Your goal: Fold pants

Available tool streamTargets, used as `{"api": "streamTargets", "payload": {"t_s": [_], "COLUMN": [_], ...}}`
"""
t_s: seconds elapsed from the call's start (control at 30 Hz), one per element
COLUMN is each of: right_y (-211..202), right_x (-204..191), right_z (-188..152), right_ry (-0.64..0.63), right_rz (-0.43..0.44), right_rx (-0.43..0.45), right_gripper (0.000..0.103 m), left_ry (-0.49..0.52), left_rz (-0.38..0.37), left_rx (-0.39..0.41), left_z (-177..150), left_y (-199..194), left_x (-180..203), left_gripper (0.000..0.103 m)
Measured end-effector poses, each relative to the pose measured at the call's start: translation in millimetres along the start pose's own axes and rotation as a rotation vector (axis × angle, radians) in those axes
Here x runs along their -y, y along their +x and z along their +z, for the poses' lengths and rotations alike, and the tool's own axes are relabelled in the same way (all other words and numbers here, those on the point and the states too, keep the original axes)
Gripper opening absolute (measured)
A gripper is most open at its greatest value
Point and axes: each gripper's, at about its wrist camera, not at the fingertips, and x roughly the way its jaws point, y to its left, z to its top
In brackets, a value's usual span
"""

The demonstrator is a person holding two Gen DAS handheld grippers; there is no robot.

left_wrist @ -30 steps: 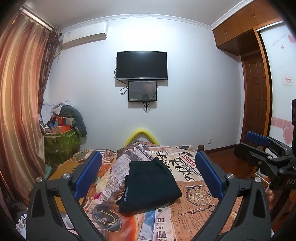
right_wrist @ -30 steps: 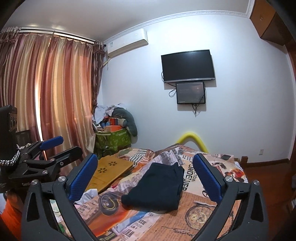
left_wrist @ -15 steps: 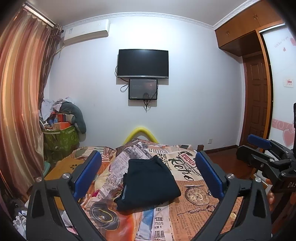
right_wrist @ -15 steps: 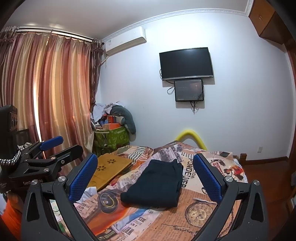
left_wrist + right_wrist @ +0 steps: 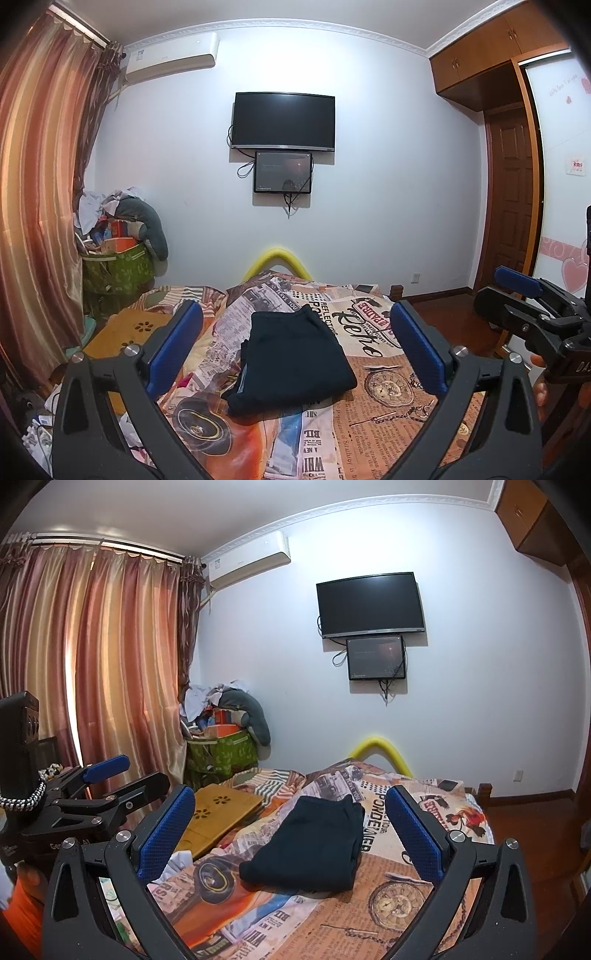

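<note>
Dark navy pants (image 5: pixel 291 360) lie folded in a compact rectangle on the bed's newspaper-print cover (image 5: pixel 384 391); they also show in the right wrist view (image 5: pixel 314 845). My left gripper (image 5: pixel 295 347) is open and empty, held above and in front of the pants. My right gripper (image 5: pixel 291 830) is open and empty too, apart from the pants. The right gripper shows at the right edge of the left wrist view (image 5: pixel 532 306); the left gripper shows at the left of the right wrist view (image 5: pixel 110 779).
A wooden lap tray (image 5: pixel 218 812) lies on the bed's left side. A green bin piled with clothes (image 5: pixel 118 258) stands by the curtain (image 5: pixel 40 192). A yellow foam arch (image 5: pixel 277 260) sits at the bed's far end. A wall TV (image 5: pixel 284 122) and a door (image 5: pixel 511 192) lie beyond.
Both grippers have tilted slightly, so the room has drifted a little in each view. The pants have not moved and both grippers stay open.
</note>
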Motion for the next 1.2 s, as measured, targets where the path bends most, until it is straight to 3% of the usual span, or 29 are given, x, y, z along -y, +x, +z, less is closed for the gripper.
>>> {"api": "streamTargets", "payload": {"t_s": [1.2], "right_y": [-1.4], "right_x": [3.1], "right_z": [-0.1], "right_ry": [0.017], "right_rz": [-0.003], "right_rx": [-0.009], "right_gripper": [0.103], "left_ry": [-0.016], "left_rz": [-0.046], "left_rx": [-0.029], "left_z": [0.4], "left_y": [4.2], "left_x": [-6.9], "left_gripper": [0.102]}}
